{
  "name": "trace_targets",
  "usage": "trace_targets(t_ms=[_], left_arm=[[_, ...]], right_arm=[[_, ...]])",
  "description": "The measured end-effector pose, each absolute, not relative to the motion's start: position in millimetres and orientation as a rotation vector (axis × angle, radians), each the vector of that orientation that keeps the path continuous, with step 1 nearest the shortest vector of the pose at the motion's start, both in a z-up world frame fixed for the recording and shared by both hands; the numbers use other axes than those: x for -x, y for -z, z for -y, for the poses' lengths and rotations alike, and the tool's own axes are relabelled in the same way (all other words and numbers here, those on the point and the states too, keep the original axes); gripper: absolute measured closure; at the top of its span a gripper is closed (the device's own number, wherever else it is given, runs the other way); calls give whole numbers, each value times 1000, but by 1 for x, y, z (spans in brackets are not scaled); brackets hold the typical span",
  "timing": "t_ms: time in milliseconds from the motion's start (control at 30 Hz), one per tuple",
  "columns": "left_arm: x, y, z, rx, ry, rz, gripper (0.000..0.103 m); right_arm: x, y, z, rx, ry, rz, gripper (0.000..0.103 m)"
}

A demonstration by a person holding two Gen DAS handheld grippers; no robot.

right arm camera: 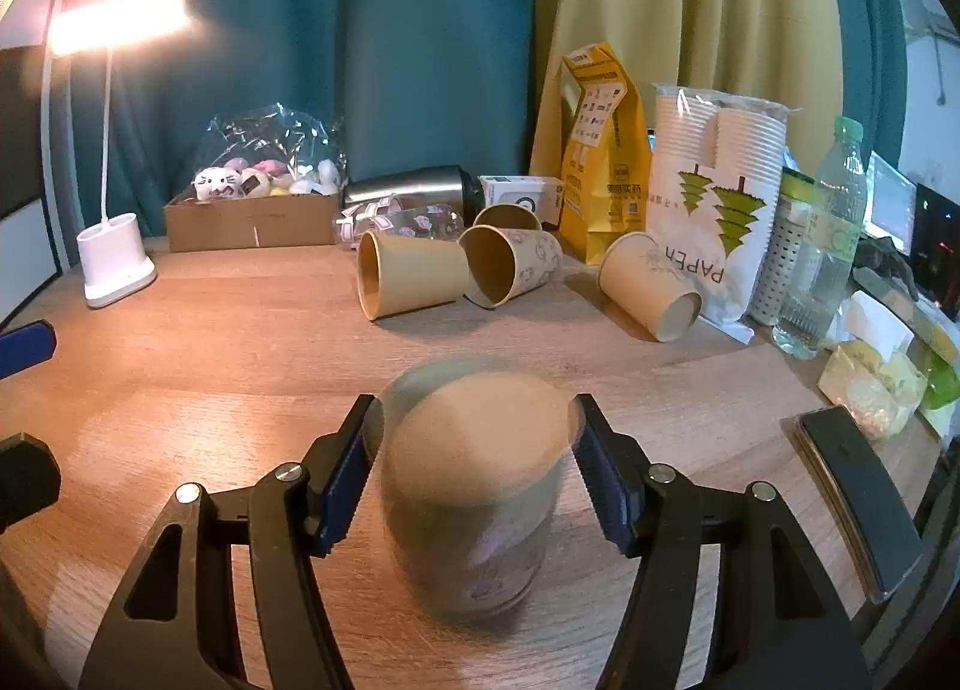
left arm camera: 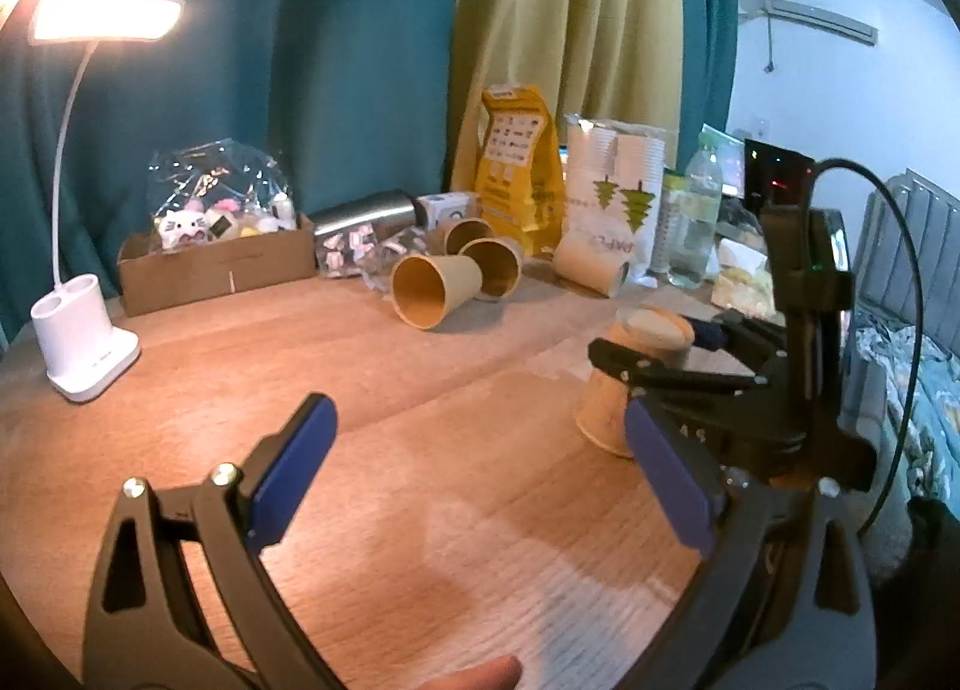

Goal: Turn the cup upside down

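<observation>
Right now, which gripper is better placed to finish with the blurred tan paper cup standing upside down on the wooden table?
The right gripper: its fingers flank the tan paper cup. The left gripper is open, off to the side.

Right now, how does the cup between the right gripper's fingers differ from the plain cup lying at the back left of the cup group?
The gripped cup stands upside down, base up; the plain cup lies on its side, mouth showing. The gripped cup sits between the right gripper fingers, whether touching is unclear; the plain cup lies free by the other cups. Both look like tan paper cups on the wooden table.
</observation>
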State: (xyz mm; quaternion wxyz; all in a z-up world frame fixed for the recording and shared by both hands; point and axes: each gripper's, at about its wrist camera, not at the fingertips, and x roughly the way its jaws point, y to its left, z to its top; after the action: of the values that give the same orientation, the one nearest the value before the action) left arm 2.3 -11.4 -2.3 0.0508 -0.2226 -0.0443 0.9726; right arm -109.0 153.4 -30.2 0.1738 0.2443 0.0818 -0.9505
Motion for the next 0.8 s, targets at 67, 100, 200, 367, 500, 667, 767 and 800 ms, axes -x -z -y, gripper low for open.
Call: trace_targets(t_ms=[67, 100, 200, 367, 500, 667, 767, 800], left_arm=[[-4, 1, 11, 667, -2964, 131, 5], [-4, 0, 9, 662, -2963, 125, 5], [-7, 0, 5, 645, -2965, 96, 5], [-8, -1, 4, 623, -2971, 85, 5], [-10, -1, 4, 606, -2978, 86, 5], [-18, -3, -4, 546, -2986, 25, 2], [-21, -5, -8, 517, -2988, 0, 1], [-22, -6, -9, 508, -2988, -8, 1]], right_arm=[[109, 30, -154, -695, 2693, -230, 30], [108, 30, -154, -693, 2693, -227, 30], [108, 30, -154, -692, 2691, -210, 30], [104, 25, -159, -682, 2689, -174, 30], [90, 10, -165, -664, 2689, -139, 30], [68, -7, -176, -688, 2683, -76, 30], [56, -13, -181, -703, 2675, -35, 30], [49, -16, -182, -701, 2675, -31, 30]])
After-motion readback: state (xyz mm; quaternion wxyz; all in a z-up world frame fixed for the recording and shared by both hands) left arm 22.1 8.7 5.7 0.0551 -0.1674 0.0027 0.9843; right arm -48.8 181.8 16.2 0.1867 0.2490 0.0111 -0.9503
